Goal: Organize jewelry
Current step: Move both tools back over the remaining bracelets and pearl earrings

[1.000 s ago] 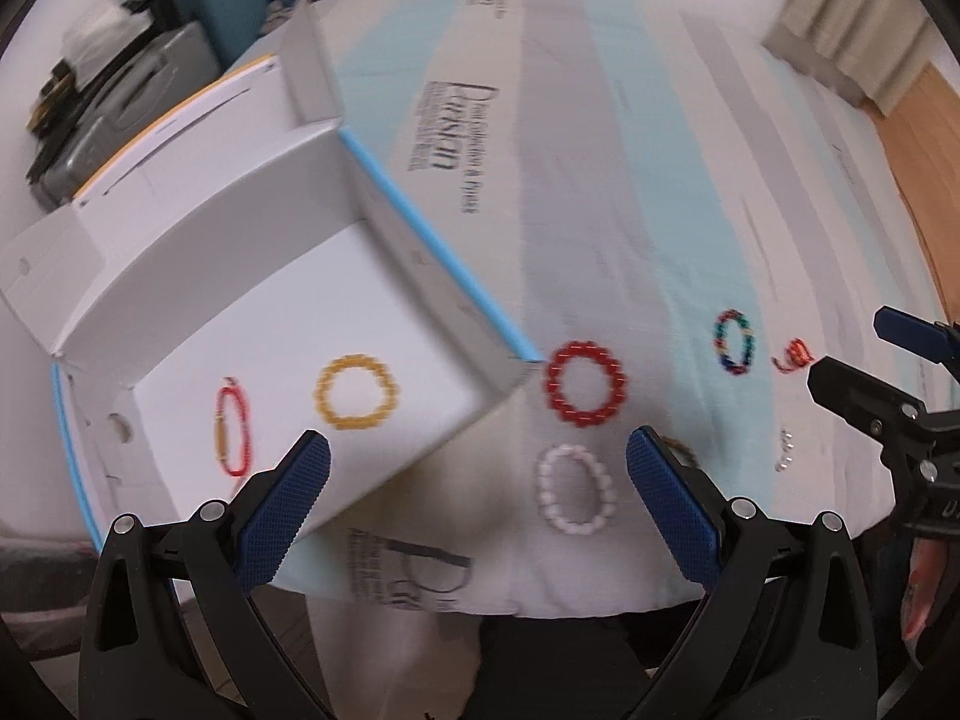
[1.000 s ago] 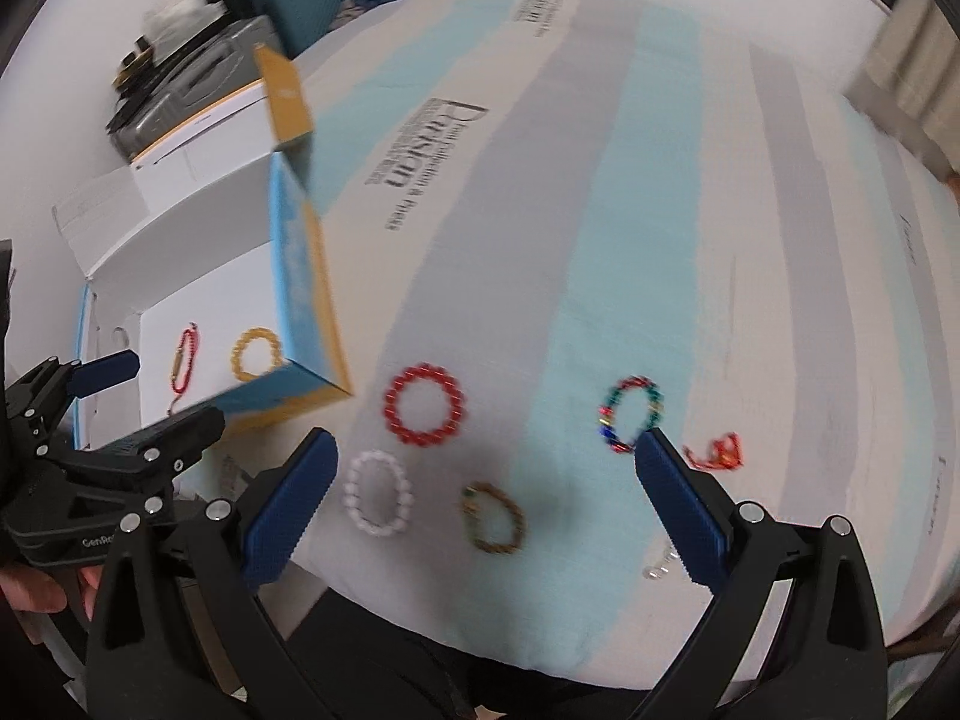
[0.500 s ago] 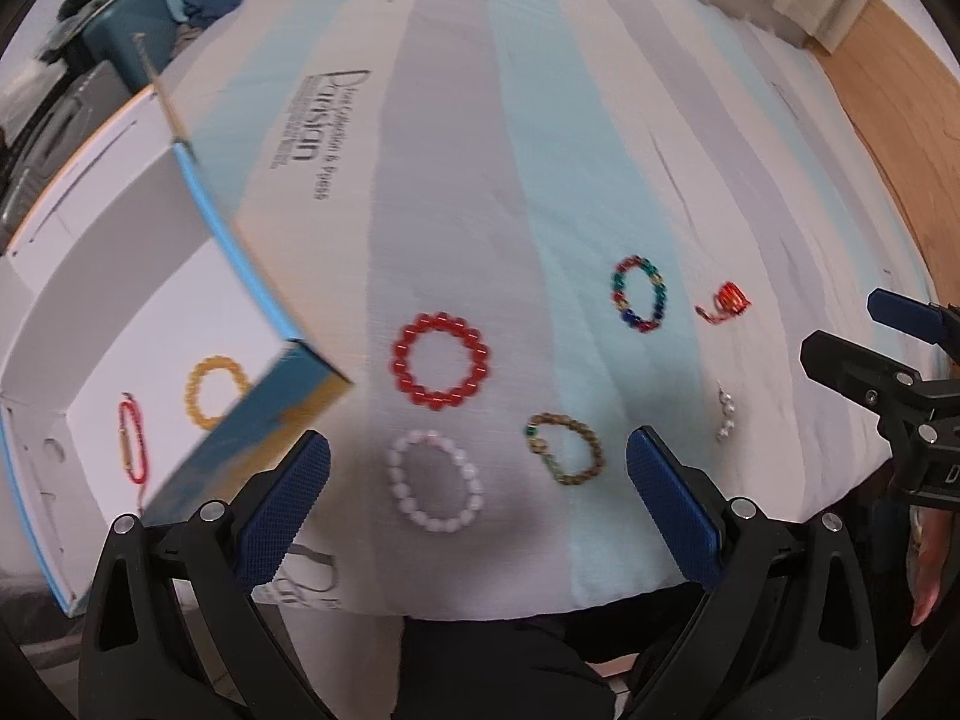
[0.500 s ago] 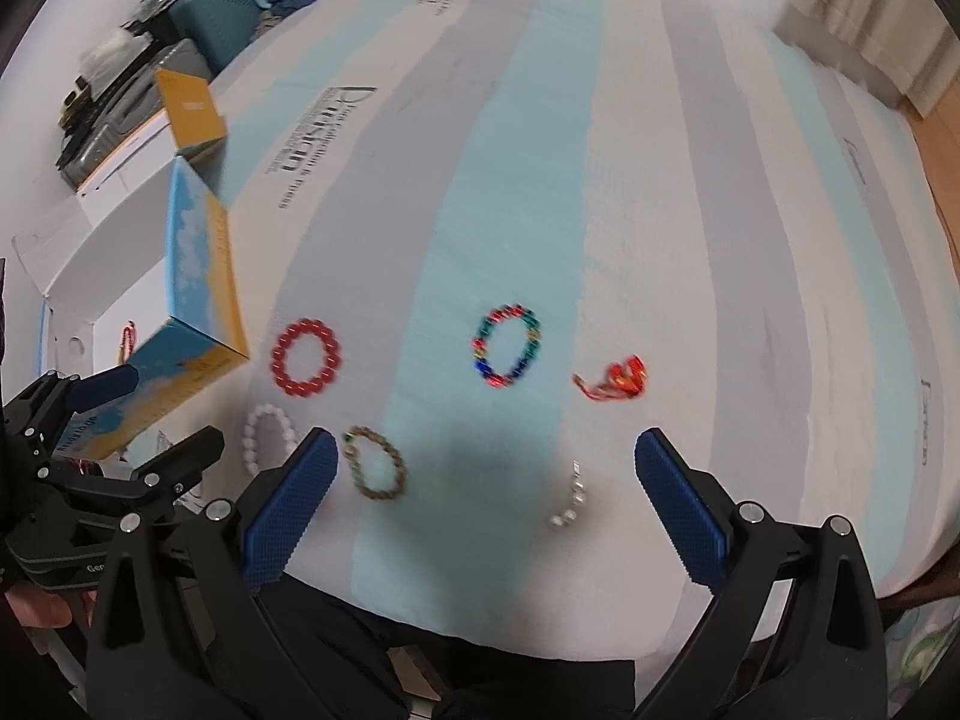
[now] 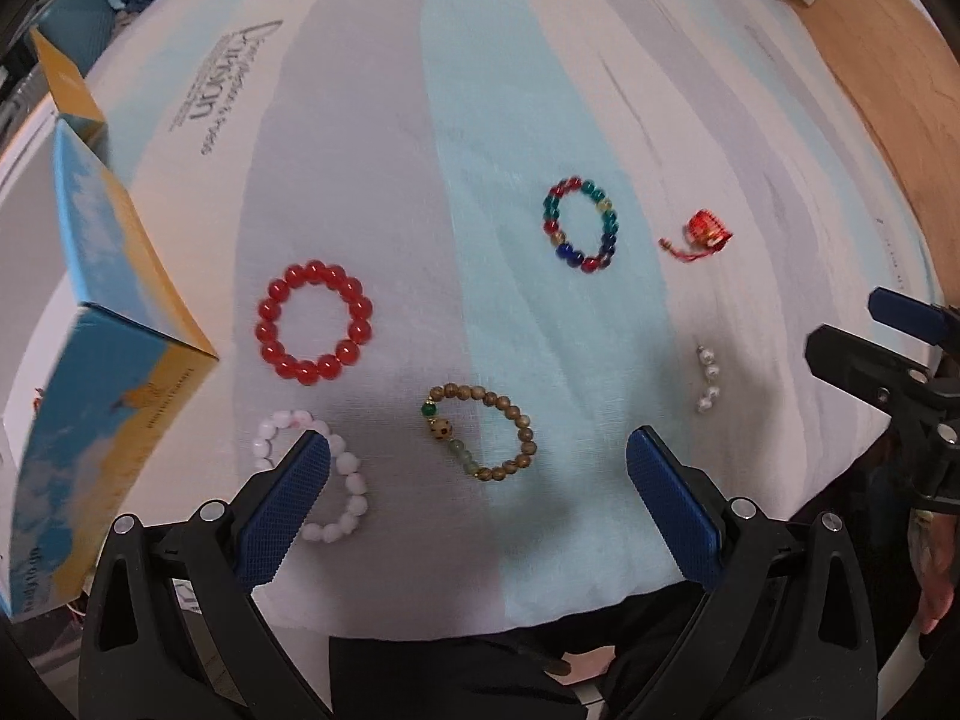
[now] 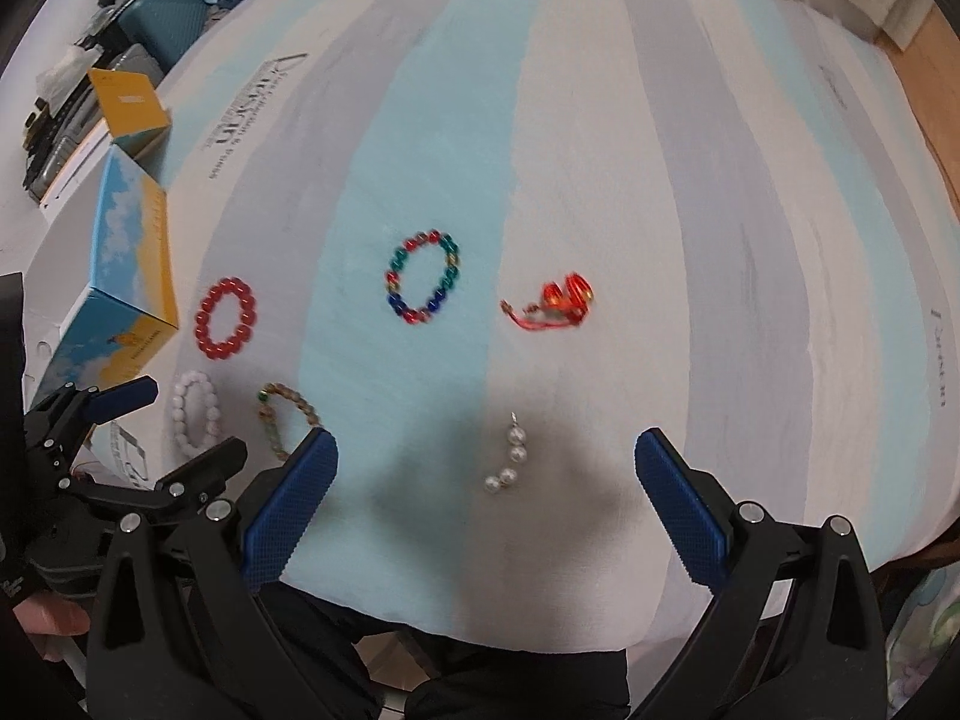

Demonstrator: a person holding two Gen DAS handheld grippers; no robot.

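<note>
Loose items on striped bed sheet point(image 5: 480, 90): wooden-bead bracelet point(image 5: 480, 432), lower centre; pearl piece point(image 6: 509, 462), lower centre. Left hand-held gripper point(image 5: 477, 495) and right hand-held gripper point(image 6: 485, 495): both spread wide, empty. Risk: soft sheet bunching between pads; small pearls slipping out.

Striped sheet point(image 5: 480, 120) carries a dark printed logo, script wordmark reading roughly "Parisian", uncertain; small line under it illegible. Same print repeats near the sheet's far and right edges, unreadable. Blue-yellow box point(image 5: 102, 372) side text blurred.
</note>
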